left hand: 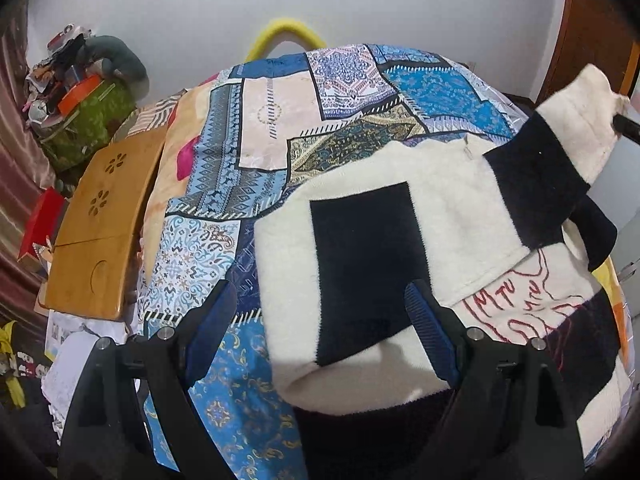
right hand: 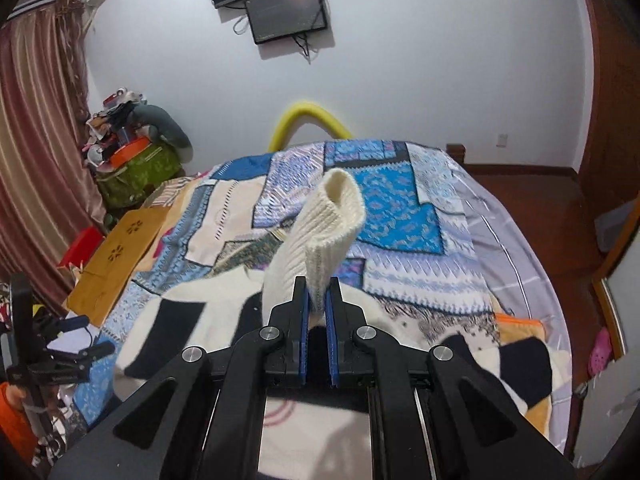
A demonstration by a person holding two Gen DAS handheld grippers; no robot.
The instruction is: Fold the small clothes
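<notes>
A cream sweater point(left hand: 440, 200) with black patches and red stitching lies on the patchwork bed cover point(left hand: 264, 120). My left gripper point(left hand: 320, 300) is open, its blue pads either side of the sweater's near folded edge, above a black patch. My right gripper point(right hand: 319, 300) is shut on the sweater's cream ribbed cuff point(right hand: 328, 228) and holds the sleeve lifted above the bed. In the left wrist view that raised sleeve point(left hand: 576, 116) shows at the upper right. The sweater body point(right hand: 208, 312) spreads below the right gripper.
A wooden lap tray point(left hand: 100, 224) lies on the bed's left side. A green bag piled with clutter point(left hand: 88, 120) stands beyond it. A yellow foam tube point(right hand: 308, 120) arches behind the bed. Curtains hang left, wooden floor and door lie right.
</notes>
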